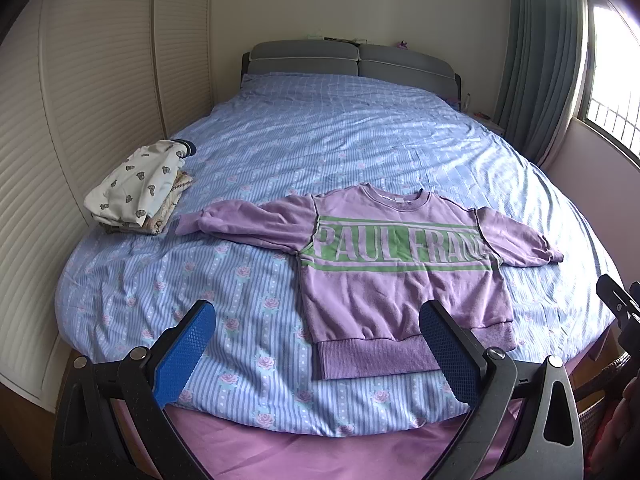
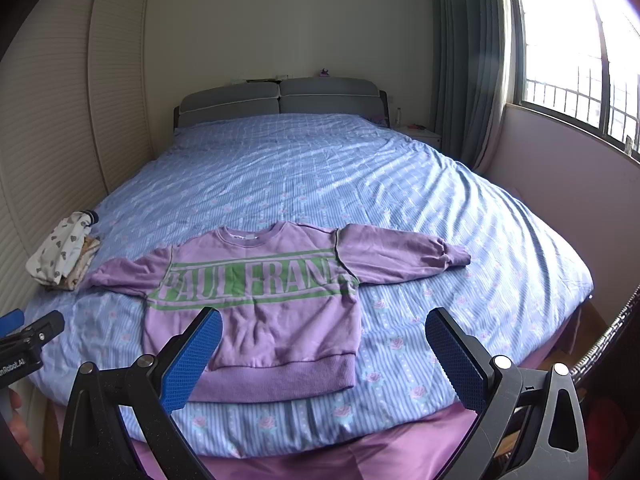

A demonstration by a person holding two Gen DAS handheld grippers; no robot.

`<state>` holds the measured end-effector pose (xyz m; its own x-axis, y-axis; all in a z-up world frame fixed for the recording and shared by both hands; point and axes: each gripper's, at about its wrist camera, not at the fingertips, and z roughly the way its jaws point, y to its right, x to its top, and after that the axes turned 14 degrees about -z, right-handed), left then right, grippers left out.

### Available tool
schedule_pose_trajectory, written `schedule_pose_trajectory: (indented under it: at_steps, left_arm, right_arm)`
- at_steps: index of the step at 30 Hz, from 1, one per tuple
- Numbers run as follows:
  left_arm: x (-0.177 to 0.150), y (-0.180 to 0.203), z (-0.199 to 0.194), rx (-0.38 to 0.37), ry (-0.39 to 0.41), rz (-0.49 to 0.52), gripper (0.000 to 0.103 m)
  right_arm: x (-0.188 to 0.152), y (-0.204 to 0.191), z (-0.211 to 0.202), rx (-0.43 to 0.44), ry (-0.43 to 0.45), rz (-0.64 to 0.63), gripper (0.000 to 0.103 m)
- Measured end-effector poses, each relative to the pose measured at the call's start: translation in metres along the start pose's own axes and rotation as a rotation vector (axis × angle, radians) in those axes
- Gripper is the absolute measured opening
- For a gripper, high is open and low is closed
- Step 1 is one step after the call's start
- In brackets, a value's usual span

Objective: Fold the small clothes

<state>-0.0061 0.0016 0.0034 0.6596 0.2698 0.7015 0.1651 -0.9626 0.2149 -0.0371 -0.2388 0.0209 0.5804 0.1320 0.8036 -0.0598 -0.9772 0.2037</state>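
A small purple sweatshirt with a green printed band lies flat, front up, on the bed, sleeves spread to both sides and hem toward me. My left gripper hovers open over the bed's near edge; its right finger is over the hem. My right gripper is also open above the near edge, and its left finger overlaps the hem's left corner. Neither holds anything.
A stack of folded small clothes sits at the bed's left side. The blue striped duvet covers the bed up to a grey headboard. Louvred wardrobe doors stand left; a curtain and window are right.
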Motion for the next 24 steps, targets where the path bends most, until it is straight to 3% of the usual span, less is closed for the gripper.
schedule_pose_trajectory:
  at_steps: [24]
  left_arm:
    - [-0.0012, -0.0009, -0.0003, -0.001, 0.001, -0.001, 0.103]
  right_arm:
    - [-0.0010, -0.0023, -0.0006, 0.000, 0.000, 0.003, 0.103]
